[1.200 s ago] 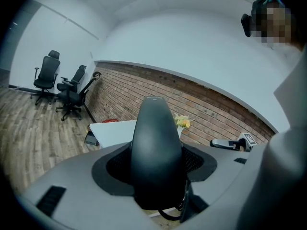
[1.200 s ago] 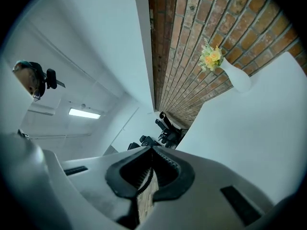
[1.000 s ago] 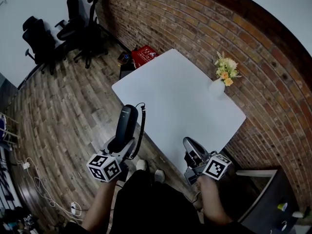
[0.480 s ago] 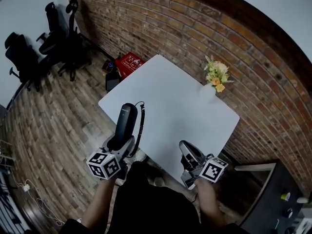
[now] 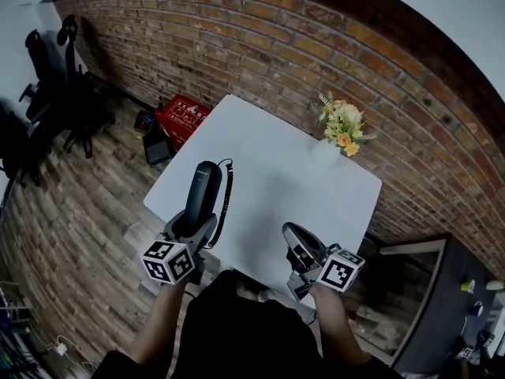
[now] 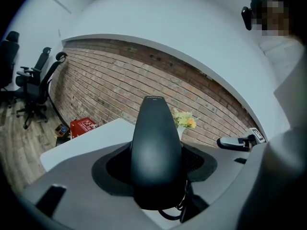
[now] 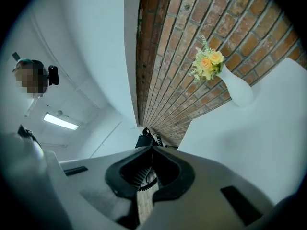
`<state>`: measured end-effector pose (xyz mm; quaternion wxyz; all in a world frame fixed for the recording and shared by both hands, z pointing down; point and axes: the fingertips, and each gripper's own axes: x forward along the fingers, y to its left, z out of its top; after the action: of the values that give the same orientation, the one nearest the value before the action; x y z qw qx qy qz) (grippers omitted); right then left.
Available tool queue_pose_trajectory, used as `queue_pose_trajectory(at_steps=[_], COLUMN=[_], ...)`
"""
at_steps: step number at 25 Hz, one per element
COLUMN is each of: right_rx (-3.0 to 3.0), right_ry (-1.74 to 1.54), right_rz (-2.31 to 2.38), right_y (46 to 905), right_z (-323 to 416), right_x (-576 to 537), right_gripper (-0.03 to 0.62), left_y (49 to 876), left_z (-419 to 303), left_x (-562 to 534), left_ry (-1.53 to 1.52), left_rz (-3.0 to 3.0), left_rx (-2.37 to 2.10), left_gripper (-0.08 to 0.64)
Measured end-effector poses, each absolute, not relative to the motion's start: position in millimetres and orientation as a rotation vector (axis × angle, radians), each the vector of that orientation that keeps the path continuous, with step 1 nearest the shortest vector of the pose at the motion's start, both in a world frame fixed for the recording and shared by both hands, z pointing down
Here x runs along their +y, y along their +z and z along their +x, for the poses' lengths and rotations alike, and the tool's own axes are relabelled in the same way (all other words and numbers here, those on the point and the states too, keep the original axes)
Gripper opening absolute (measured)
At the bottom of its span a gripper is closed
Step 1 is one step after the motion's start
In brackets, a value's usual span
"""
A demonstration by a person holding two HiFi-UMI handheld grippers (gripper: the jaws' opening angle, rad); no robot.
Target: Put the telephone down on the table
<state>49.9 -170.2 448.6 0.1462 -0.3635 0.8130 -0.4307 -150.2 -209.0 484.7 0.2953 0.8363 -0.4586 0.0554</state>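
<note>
Left gripper (image 5: 192, 226) clamps the black telephone (image 5: 203, 189) by its lower end. The receiver points toward twelve o'clock above the white table's (image 5: 316, 176) near edge, probably so it can be laid flat. Right gripper (image 5: 297, 242), at the telephone's four o'clock, is closed and empty.

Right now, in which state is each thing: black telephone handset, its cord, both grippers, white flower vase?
Black plastic telephone handset: held above the white table, not yet down.
Black coiled cord: hangs loose from the handset.
Left gripper: shut on the handset.
Right gripper: shut, empty.
White vase of yellow flowers: upright on the table.
</note>
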Motion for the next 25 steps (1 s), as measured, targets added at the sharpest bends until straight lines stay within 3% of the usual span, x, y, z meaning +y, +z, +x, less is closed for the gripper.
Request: queue_pose_trajectory(at_steps=[25], right_rx=[2.171], right_ry=[-1.211], right_rz=[-1.333], right_y=[471], right_z=[15], right_x=[-264], right_gripper=[0.023], left_y=[546], left_z=[-151], left_x=[-381], left_ry=[0.385], left_rz=[2.375], left_rx=[-0.964], left_gripper=[0.276])
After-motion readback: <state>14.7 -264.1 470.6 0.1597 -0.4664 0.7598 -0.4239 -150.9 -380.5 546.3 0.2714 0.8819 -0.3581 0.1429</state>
